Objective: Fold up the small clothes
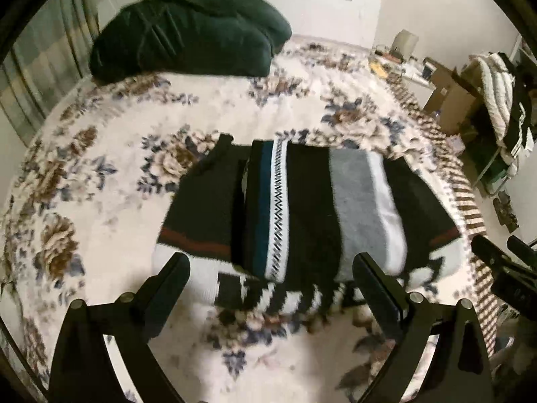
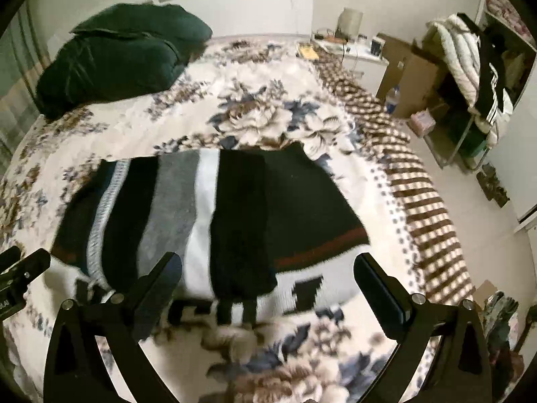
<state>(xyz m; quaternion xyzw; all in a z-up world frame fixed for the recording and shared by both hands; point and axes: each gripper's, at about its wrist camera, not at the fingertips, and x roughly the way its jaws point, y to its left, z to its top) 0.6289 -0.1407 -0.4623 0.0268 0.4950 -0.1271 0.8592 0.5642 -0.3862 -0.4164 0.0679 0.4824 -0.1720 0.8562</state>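
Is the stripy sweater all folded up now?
Nearly, it seems. The sweater lies flat on the flowery blanket with its sides turned in. The left gripper and right gripper hang open, holding nothing. Folding it in half probably remains.

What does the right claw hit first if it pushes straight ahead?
Probably the near fringed end of the striped scarf lying on the floral blanket. The right claw is open and points at it; depth is unclear, so it may touch blanket first.
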